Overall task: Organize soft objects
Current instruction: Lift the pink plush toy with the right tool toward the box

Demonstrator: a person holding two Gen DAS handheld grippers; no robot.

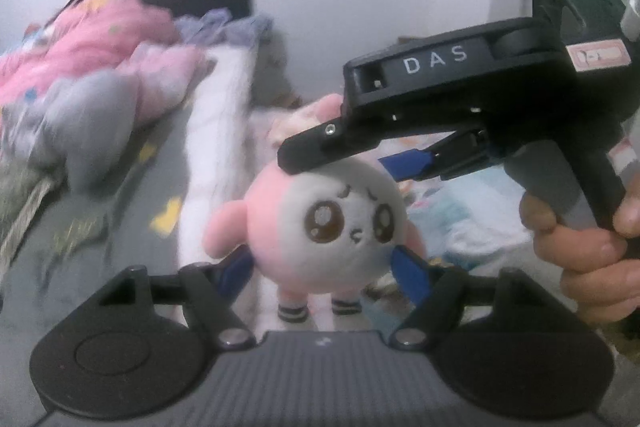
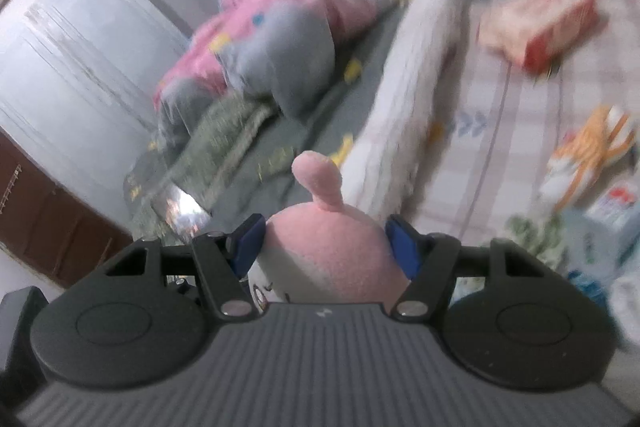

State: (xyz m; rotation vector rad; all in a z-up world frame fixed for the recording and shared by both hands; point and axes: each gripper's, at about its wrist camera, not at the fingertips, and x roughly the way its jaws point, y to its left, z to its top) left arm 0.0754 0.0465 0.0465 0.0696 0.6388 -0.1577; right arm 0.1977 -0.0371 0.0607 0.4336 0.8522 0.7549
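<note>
Both hand-held grippers, left [image 1: 322, 265] and right [image 2: 326, 245], were clamped on one round pink-and-white plush doll [image 1: 326, 227]; opposing pulls risked tearing it or dropping it onto the bed [image 2: 520, 115].

Left wrist view: low and close, looking forward over its own fingers at the face of the plush toy [image 1: 324, 227], with the right gripper [image 1: 352, 155] entering from upper right. Right wrist view: above and behind the same plush toy [image 2: 328, 251], tilted down across the bed. Both share the toy and the pink-and-grey bedding pile [image 1: 80, 79] [image 2: 280, 39].
</note>
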